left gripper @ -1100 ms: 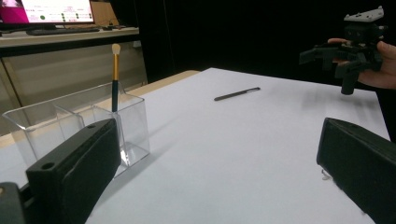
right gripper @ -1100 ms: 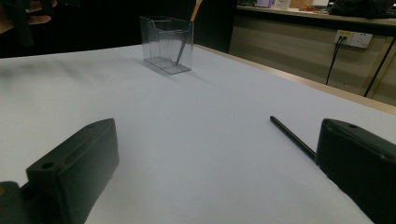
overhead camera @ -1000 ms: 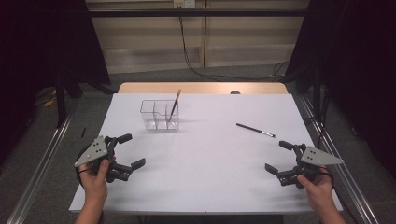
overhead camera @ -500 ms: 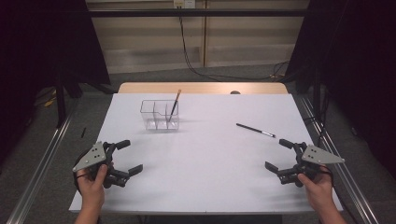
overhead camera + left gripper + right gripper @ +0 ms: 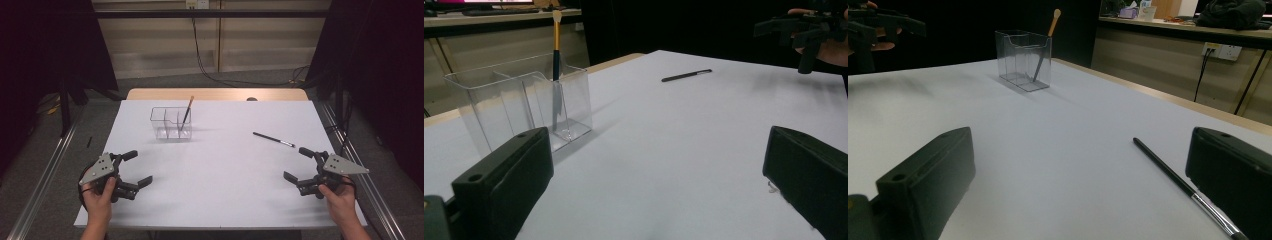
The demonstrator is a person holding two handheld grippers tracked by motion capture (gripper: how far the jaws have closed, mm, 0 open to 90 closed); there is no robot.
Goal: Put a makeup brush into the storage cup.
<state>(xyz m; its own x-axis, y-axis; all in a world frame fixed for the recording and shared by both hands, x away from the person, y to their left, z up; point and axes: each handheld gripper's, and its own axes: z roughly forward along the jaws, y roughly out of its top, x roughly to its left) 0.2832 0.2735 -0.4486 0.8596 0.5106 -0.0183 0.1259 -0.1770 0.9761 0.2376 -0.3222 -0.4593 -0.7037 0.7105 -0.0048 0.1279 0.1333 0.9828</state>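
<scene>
White table (image 5: 220,170) carries 1 clear organiser (image 5: 171,123) and 1 loose black brush (image 5: 273,139).

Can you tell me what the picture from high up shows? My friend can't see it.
A person holds open tongs in each hand, the left tongs and right tongs, low over a white table. A clear box holds one brush; another brush lies flat.

Tabletop (image 5: 220,165): white, matt, smooth, paper-like sheet; bare pale wood strip along its far edge. Organizer (image 5: 171,123): clear hard plastic, glossy, thin-walled, with partitions. Brush in organizer (image 5: 187,111): orange-tan handle, wood-like, dark lower shaft. Loose brush (image 5: 273,139): slim black handle, satin sheen, shiny metal ferrule at one end. Left gripper (image 5: 134,169) and right gripper (image 5: 299,164): black matt plastic jaws, each topped by a dull grey, metal-looking plate.
</scene>
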